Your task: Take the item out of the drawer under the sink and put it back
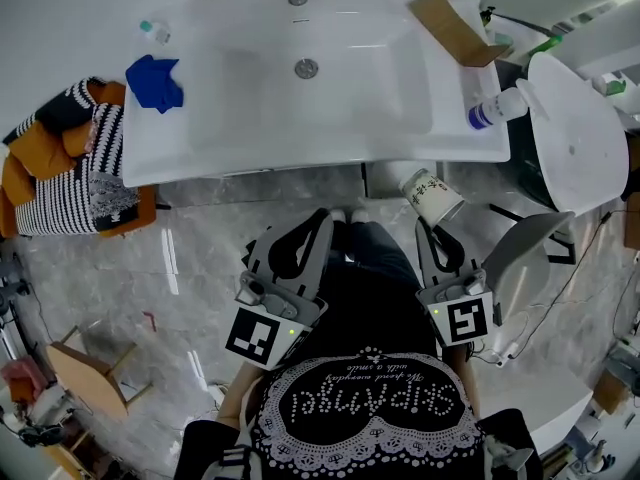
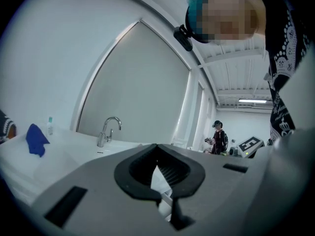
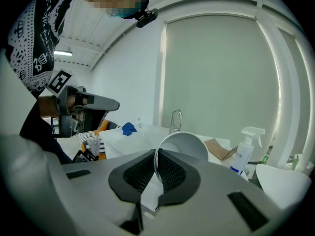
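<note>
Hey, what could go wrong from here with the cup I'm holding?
The right gripper pinches just one thin wall of the paper cup, so it could crumple or slip out. The spray bottle stands at the right edge of the sink, close to the cup; a careless swing might knock it off.

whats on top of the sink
Blue cloth and small bottle at left, cardboard and spray bottle at right. Basin holds only its drain. Under the cloth is hidden.

My cup (image 1: pixel 432 196) is white paper with dark print, empty, tilted in the air right of centre in the head view, mouth toward me, its wall pinched by my right gripper (image 1: pixel 434 226).
</note>
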`<state>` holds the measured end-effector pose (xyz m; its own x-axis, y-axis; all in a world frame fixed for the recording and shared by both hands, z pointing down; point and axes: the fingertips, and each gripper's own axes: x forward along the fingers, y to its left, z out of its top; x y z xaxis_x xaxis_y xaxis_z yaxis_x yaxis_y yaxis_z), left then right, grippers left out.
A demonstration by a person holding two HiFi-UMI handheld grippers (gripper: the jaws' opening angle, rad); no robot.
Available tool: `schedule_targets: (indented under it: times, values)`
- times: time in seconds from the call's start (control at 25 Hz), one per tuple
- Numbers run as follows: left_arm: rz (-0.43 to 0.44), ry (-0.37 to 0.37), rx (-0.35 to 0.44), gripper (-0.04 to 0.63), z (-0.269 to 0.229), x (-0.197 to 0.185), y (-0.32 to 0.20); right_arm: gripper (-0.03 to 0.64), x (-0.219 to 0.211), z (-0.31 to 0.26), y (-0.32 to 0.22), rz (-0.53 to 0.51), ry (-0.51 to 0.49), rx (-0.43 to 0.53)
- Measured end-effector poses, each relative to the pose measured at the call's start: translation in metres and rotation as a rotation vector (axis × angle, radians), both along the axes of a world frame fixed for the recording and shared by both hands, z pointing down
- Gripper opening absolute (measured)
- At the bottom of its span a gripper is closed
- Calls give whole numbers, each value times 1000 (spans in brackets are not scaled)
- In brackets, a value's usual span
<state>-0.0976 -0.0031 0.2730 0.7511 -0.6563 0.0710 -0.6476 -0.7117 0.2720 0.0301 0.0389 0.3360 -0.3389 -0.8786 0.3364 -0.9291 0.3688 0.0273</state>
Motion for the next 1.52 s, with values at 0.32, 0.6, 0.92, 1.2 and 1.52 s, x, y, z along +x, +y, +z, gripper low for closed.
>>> schedule_targets:
  times: [0.32, 0.6, 0.92, 1.2, 1.52]
  values:
    - [-29, 5, 0, 5, -3, -6, 10, 26, -11, -2, -1, -50, -11, 14]
    - [-41, 1, -66, 5, 4, 1, 14, 26, -3, -1, 5, -39, -8, 3]
    - [17, 12, -19, 5, 4, 22, 19, 26, 12, 2, 16, -10, -8, 5]
    - [0, -5, -66, 5, 7, 45, 21, 26, 36, 1, 18, -8, -21, 18]
    - [-13, -31, -75, 5, 22, 63, 19, 26, 57, 8, 11, -32, -20, 32]
